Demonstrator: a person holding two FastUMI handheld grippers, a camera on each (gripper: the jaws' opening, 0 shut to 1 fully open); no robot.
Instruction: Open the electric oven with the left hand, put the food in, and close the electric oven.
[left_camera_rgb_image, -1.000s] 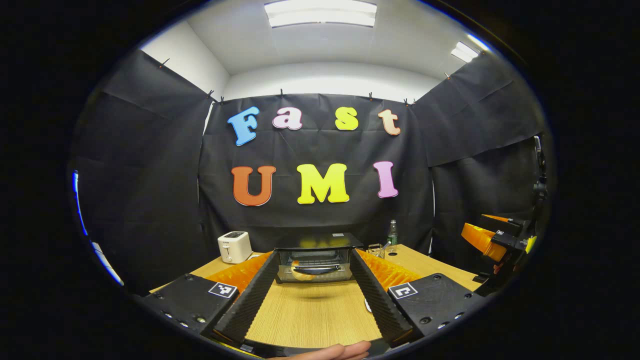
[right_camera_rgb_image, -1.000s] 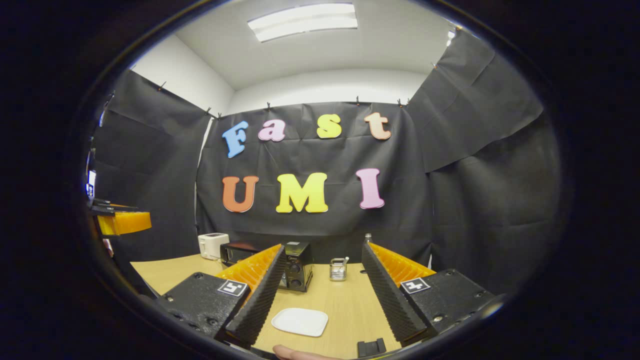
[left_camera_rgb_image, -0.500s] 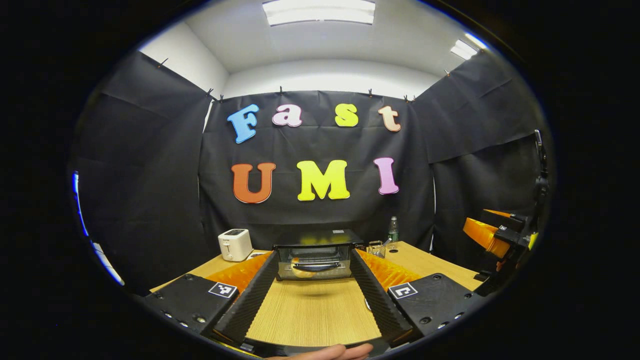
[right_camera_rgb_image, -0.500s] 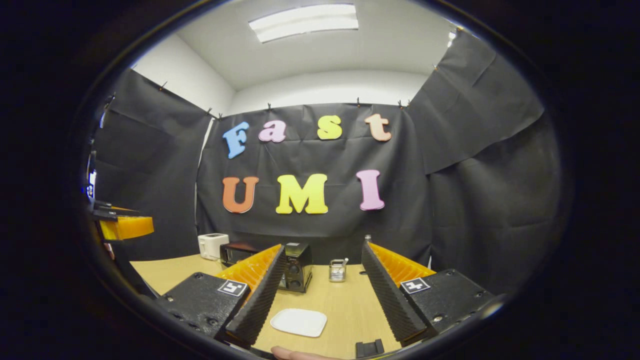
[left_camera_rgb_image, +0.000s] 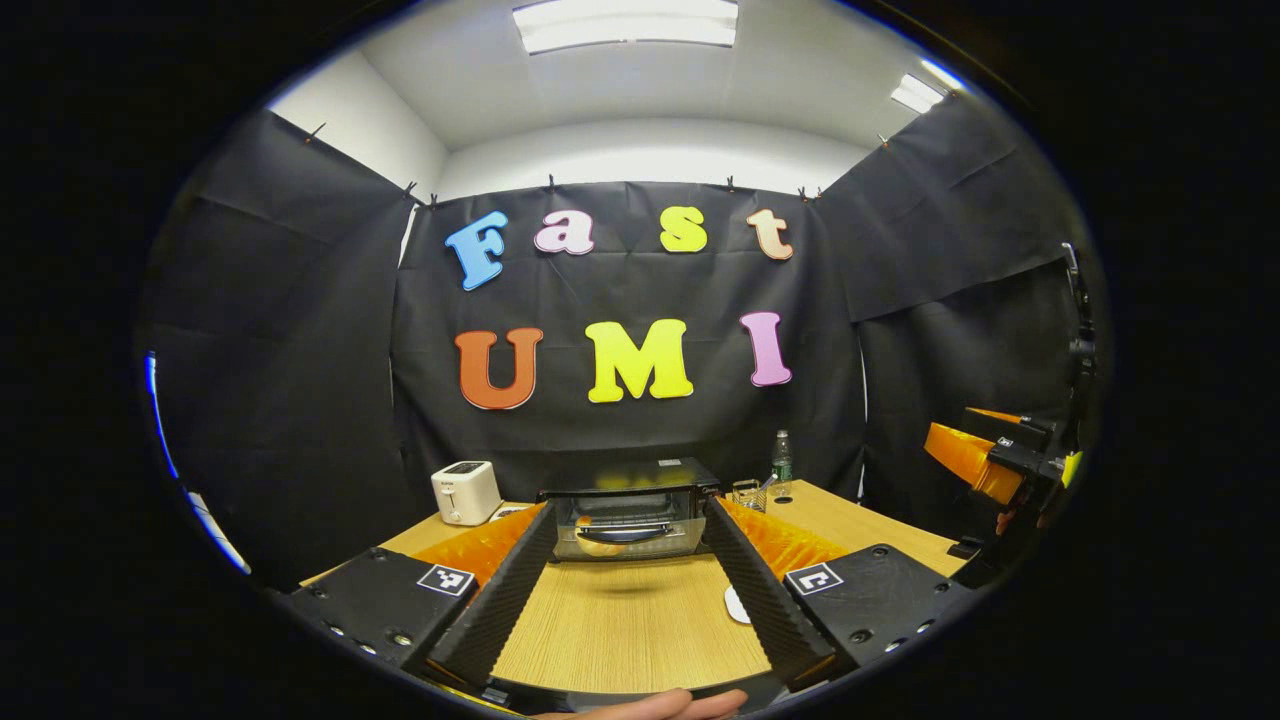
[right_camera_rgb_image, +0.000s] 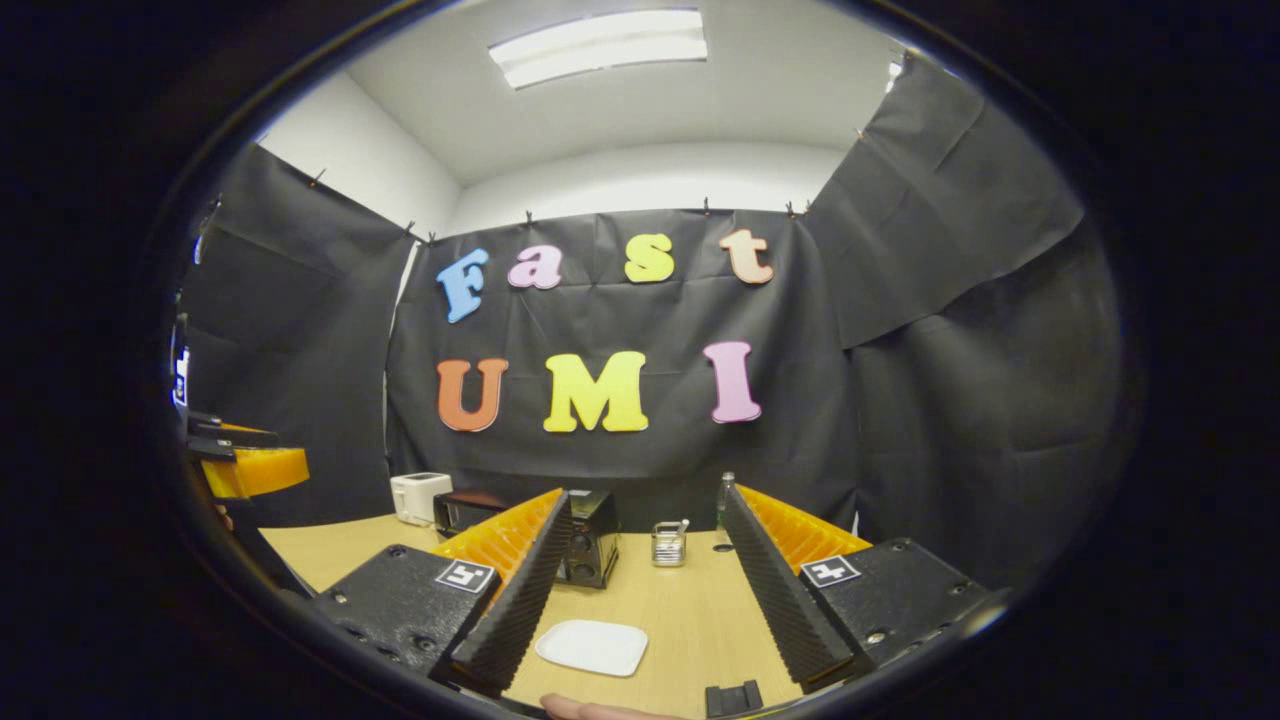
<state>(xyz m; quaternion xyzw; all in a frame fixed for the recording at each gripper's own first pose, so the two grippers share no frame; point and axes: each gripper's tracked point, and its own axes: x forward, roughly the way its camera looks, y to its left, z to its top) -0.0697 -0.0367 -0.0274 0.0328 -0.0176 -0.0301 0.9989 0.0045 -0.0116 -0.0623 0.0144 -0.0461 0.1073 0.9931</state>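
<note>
Black electric oven (left_camera_rgb_image: 628, 508), door shut with food (left_camera_rgb_image: 598, 545) visible behind its glass, stands on the wooden surface (left_camera_rgb_image: 630, 630); left gripper (left_camera_rgb_image: 628, 545) spread wide before it, right gripper (right_camera_rgb_image: 645, 545) likewise wide above a white plate (right_camera_rgb_image: 592, 647).

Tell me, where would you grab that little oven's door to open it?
By the curved bar handle across the oven door's front. It runs sideways and stands proud of the glass, so the left hand-held gripper would probably come straight at the front, with one finger above and one below.
</note>
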